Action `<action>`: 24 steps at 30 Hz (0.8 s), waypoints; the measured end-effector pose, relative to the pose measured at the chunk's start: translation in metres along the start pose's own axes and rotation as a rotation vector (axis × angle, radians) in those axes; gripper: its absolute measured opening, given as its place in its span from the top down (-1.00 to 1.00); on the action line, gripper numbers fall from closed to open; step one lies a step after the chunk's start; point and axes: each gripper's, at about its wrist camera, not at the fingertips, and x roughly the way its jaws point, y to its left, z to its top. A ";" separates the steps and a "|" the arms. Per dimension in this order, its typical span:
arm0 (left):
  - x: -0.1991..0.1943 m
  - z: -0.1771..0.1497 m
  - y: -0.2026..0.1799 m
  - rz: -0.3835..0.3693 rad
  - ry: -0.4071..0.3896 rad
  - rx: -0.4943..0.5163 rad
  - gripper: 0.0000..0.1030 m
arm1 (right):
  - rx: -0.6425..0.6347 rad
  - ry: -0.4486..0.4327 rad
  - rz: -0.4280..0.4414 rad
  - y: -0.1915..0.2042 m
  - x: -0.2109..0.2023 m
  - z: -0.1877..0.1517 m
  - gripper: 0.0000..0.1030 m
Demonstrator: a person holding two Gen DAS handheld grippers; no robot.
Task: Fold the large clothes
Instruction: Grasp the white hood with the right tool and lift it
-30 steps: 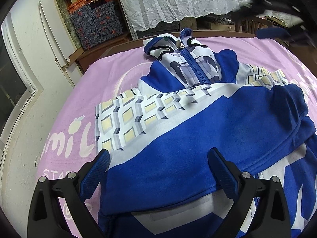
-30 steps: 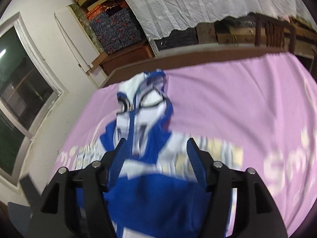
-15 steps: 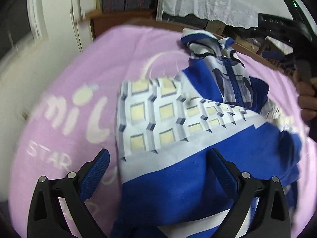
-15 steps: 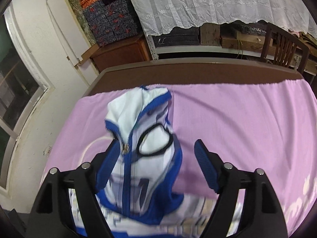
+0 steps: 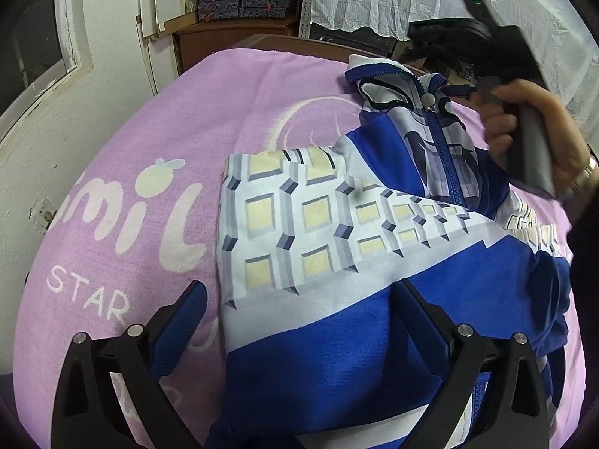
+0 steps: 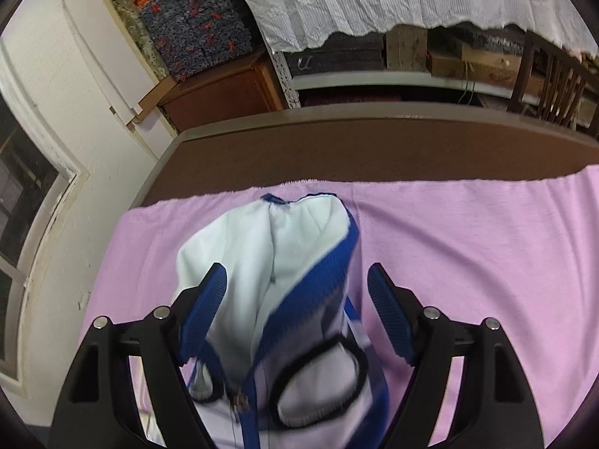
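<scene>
We have a big blue and white jacket [image 5: 374, 262] lying on the pink blanket [image 5: 131, 187] that covers the table [image 6: 374, 149]. It lies near the middle of the blanket, with its hood [image 6: 284, 239] close to the far edge.

On the left side, our left gripper [image 5: 299, 310] hangs just over the jacket's left edge. Its two fingers are wide apart and hold nothing. One finger is over the pink blanket and the other is over the blue cloth. The sleeve with yellow squares [image 5: 299, 217] is laid across the body, so we think the side folds are partly made.

On the right side, our right gripper [image 6: 297, 310] is up at the hood. Its fingers are apart too, one on each side of the hood, and they do not pinch it yet. Our right hand [image 5: 531, 131] shows in the left view, holding that tool's handle.

We think the step now is folding the hood down. Next, the right fingers need to close on the hood's top and bring it down over the chest, while the left side keeps the cloth flat.

There are no boxes or baskets on the table. Patterned boxes [image 6: 202, 22] are stacked behind it; we cannot see inside.
</scene>
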 end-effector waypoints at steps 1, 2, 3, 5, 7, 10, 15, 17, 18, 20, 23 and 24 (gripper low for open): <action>0.000 -0.001 0.000 0.002 -0.002 0.003 -0.93 | 0.007 0.006 0.003 0.000 0.006 0.003 -0.46; 0.000 -0.001 -0.001 0.003 -0.003 0.006 -0.93 | 0.015 0.018 0.006 0.000 0.013 0.006 -0.46; 0.000 -0.001 -0.001 0.002 -0.004 0.010 -0.93 | 0.020 0.024 0.004 0.001 0.020 0.008 -0.46; 0.001 0.000 -0.001 -0.004 -0.001 0.011 -0.93 | 0.007 0.012 -0.008 0.004 0.028 0.009 -0.16; 0.001 0.001 0.001 -0.013 0.005 0.006 -0.93 | -0.032 0.006 -0.004 0.011 0.028 0.008 0.83; -0.002 0.003 0.004 -0.015 0.004 -0.001 -0.93 | -0.121 -0.082 -0.012 0.027 -0.001 0.002 0.86; -0.021 0.009 0.016 0.040 -0.076 -0.018 -0.93 | -0.196 -0.162 0.022 0.044 -0.067 -0.014 0.89; -0.029 0.013 0.025 0.061 -0.105 -0.031 -0.93 | -0.238 -0.190 0.021 0.052 -0.095 -0.026 0.89; -0.031 0.015 0.029 0.061 -0.109 -0.044 -0.93 | -0.262 -0.204 0.029 0.056 -0.111 -0.034 0.89; -0.034 0.017 0.039 0.047 -0.114 -0.080 -0.93 | -0.296 -0.229 0.038 0.061 -0.139 -0.052 0.89; -0.037 0.019 0.049 0.049 -0.115 -0.113 -0.93 | -0.343 -0.252 0.039 0.067 -0.174 -0.082 0.89; -0.038 0.021 0.052 0.050 -0.117 -0.118 -0.93 | -0.366 -0.260 0.040 0.070 -0.188 -0.098 0.89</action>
